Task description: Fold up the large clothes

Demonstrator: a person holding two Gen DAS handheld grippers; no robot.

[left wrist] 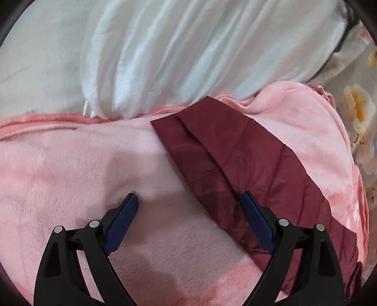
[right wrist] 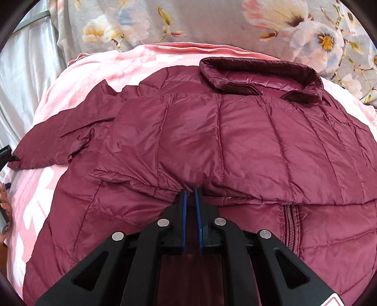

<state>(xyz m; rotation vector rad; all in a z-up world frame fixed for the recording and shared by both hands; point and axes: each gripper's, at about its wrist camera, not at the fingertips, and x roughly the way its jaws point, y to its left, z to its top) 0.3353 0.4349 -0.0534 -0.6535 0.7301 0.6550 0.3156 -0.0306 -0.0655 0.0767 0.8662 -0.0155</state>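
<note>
A maroon quilted puffer jacket (right wrist: 212, 131) lies spread on a pink fleece blanket (right wrist: 77, 77), collar at the far side. One sleeve is folded across its chest and the other sleeve (right wrist: 59, 143) stretches out to the left. My right gripper (right wrist: 191, 191) is shut on the folded sleeve's near edge at the jacket's middle. In the left wrist view the outstretched maroon sleeve (left wrist: 226, 155) runs diagonally over the pink blanket (left wrist: 70, 164). My left gripper (left wrist: 189, 200) is open just above it, with the right finger over the sleeve and the left finger over the blanket.
White satin bedding (left wrist: 165, 54) lies bunched beyond the blanket's far edge. A grey floral sheet (right wrist: 212, 21) covers the bed behind the jacket's collar and shows at the right of the left wrist view (left wrist: 358, 106).
</note>
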